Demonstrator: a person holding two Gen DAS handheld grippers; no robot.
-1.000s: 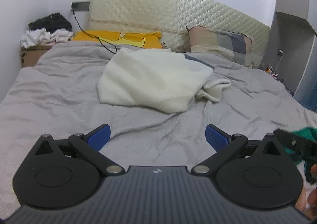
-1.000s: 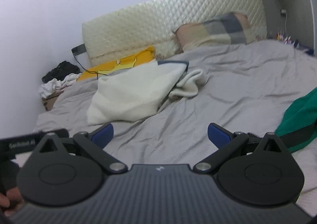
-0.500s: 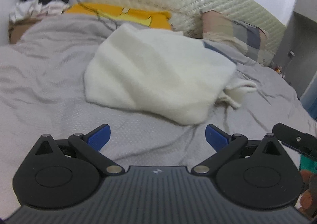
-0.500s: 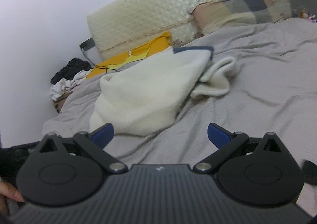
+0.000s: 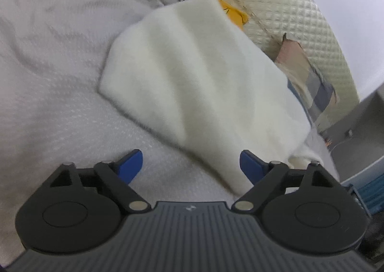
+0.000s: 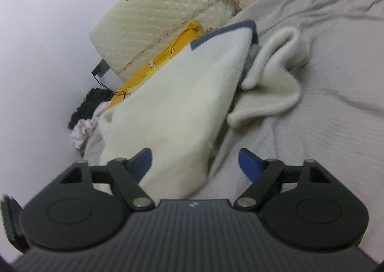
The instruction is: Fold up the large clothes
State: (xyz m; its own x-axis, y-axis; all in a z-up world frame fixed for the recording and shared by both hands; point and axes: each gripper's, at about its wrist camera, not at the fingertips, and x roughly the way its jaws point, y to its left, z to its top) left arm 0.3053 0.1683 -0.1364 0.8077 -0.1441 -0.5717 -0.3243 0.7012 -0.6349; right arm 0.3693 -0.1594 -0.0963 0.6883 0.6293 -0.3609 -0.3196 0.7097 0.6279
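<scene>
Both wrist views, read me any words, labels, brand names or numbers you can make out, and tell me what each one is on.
No readable words or numbers in either view.
Left gripper body: a small pale logo mark, a symbol only, no letters.
Right gripper body: the same small mark, too blurred to read.
Yellow cloth behind the white garment: dark line drawing, no legible text.

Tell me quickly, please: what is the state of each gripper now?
Left gripper: open, holding nothing, near the edge of the cream garment.
Right gripper: open, holding nothing, with the garment's corner between its fingers.
</scene>
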